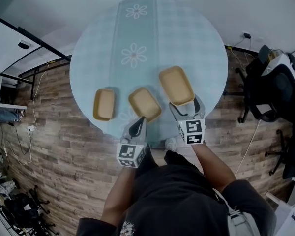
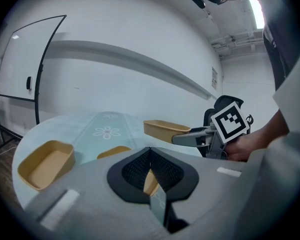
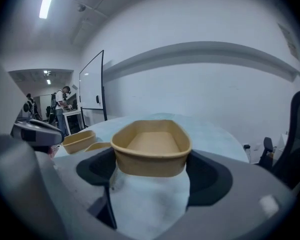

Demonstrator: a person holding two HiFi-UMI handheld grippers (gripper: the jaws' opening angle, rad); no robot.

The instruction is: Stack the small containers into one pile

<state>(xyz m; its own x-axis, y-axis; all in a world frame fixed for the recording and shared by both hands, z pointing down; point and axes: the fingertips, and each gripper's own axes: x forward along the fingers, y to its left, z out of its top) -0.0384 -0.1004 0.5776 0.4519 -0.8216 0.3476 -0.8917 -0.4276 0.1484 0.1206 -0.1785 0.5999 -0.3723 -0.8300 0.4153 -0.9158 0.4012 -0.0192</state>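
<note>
At eight o'clock from the raised container, grasped by the right tool, sits the middle container; left tool clenched, empty.

Wood-plank floor, white walls, black office chairs at right; perhaps a whiteboard beyond.

Round table w/ teal flower cloth on wood floor, black office chairs at R.
</note>
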